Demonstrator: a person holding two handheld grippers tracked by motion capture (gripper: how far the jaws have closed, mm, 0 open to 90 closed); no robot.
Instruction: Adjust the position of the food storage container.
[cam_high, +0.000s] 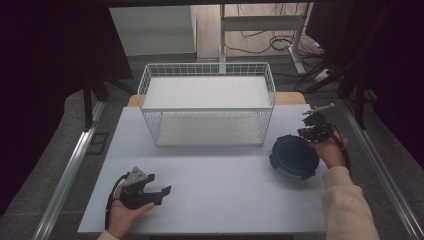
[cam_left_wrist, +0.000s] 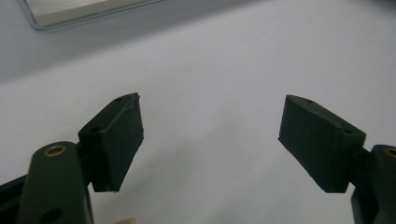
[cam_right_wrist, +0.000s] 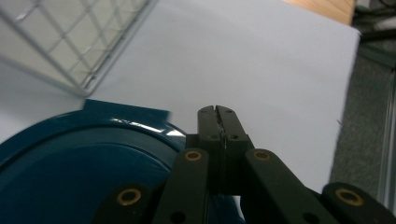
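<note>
At right of the high view, right gripper (cam_high: 314, 131), jaws pressed together and empty, sits just beside blue lidded container (cam_high: 294, 156) on tabletop (cam_high: 215, 170); container lies lower-left of it. Left gripper (cam_high: 159, 192) spread wide, empty, well apart.

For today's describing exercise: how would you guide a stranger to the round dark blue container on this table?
Start at the white wire basket standing at the far middle of the pale table. Look just off its near right corner, beside the right gripper, whose jaws are closed. The round dark blue container lies there, the one dark, round thing on the table's surface.
</note>
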